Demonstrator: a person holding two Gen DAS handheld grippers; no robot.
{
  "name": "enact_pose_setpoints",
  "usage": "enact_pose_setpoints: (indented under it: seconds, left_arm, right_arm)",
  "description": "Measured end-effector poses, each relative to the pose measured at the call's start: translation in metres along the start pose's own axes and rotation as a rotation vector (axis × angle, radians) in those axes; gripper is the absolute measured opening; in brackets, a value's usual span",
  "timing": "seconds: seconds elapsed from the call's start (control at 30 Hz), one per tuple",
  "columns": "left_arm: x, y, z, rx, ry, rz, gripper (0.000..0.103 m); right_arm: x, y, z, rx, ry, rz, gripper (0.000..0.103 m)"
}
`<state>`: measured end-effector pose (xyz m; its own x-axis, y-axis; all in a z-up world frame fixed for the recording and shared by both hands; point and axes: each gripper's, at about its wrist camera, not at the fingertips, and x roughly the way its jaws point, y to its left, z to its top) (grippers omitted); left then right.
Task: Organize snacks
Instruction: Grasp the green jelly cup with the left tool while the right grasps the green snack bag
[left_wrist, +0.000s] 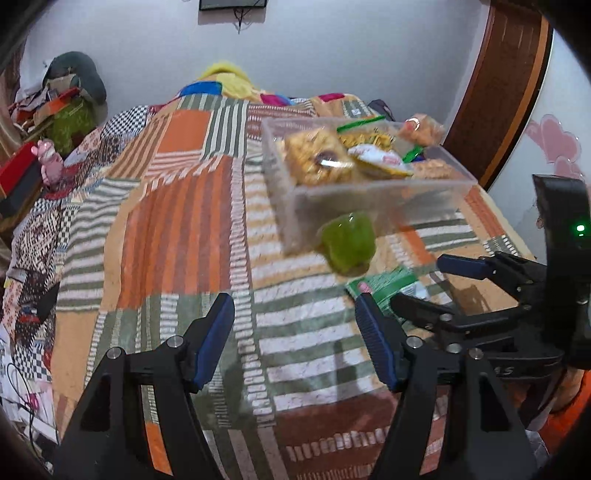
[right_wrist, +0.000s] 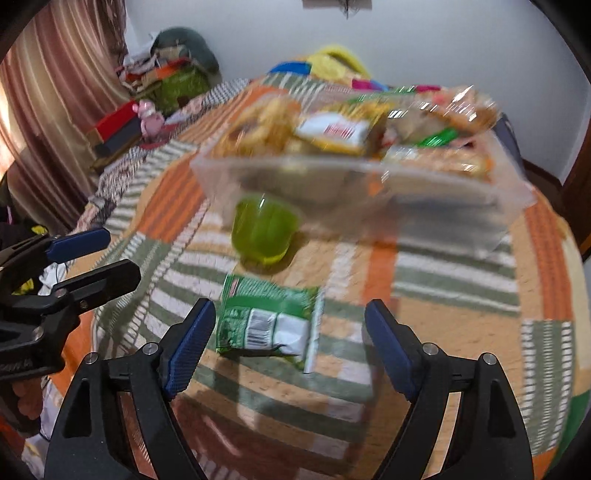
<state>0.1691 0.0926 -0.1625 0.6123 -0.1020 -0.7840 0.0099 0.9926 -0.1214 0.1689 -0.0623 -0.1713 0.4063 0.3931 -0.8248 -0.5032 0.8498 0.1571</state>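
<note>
A clear plastic box (left_wrist: 373, 201) (right_wrist: 369, 192) full of snack packets stands on the patchwork bedspread. A green jelly cup (left_wrist: 349, 245) (right_wrist: 263, 232) sits just in front of the box. A green snack packet (right_wrist: 267, 319) (left_wrist: 391, 286) lies flat nearer to me, label side up. My left gripper (left_wrist: 295, 332) is open and empty above the bedspread, left of the packet. My right gripper (right_wrist: 290, 343) is open and empty, hovering just short of the green packet. Each gripper shows in the other's view: the right (left_wrist: 424, 284) and the left (right_wrist: 107, 254).
The bed (left_wrist: 177, 221) is covered by an orange, green and white quilt. Clutter of boxes, a pink toy (left_wrist: 50, 162) and a green bag (right_wrist: 181, 86) lies at the far left. A curtain (right_wrist: 55, 110) hangs at left and a wooden door frame (left_wrist: 498, 92) stands at right.
</note>
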Motion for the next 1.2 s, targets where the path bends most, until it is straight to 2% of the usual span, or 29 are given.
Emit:
enact_pose_setpoints:
  seconds: [0.1,0.17,0.27,0.37,0.53,0.8,1.07,1.13,1.2]
  left_arm:
    - [0.007,0.006,-0.004,-0.02,0.013,-0.007,0.068]
    - [0.011,0.009,-0.006,-0.029,0.022,-0.011,0.068]
    - [0.018,0.01,-0.008,-0.04,0.031,-0.015,0.068]
    - [0.024,0.008,-0.006,-0.048,0.037,-0.022,0.068]
    - [0.036,-0.003,0.003,-0.051,0.043,-0.044,0.068]
    - [0.065,-0.03,0.025,-0.04,0.055,-0.065,0.068]
    - [0.1,-0.038,0.045,-0.085,0.082,-0.063,0.067]
    - [0.106,-0.037,0.047,-0.099,0.086,-0.069,0.065]
    - [0.112,-0.036,0.048,-0.102,0.094,-0.082,0.052]
  right_arm:
    - [0.013,0.005,-0.001,-0.008,0.037,0.0,0.081]
    - [0.016,0.01,-0.003,-0.029,0.033,-0.021,0.079]
    - [0.015,0.011,-0.002,-0.052,0.03,-0.028,0.057]
    - [0.011,0.008,-0.001,-0.056,0.021,-0.008,0.05]
    - [0.003,-0.002,-0.005,-0.061,-0.002,-0.011,0.047]
    - [-0.019,-0.041,-0.008,0.012,-0.053,-0.039,0.047]
    - [-0.034,-0.062,-0.006,0.06,-0.103,-0.033,0.047]
    - [-0.033,-0.063,-0.005,0.07,-0.108,-0.028,0.047]
    - [-0.03,-0.063,-0.007,0.08,-0.111,-0.023,0.047]
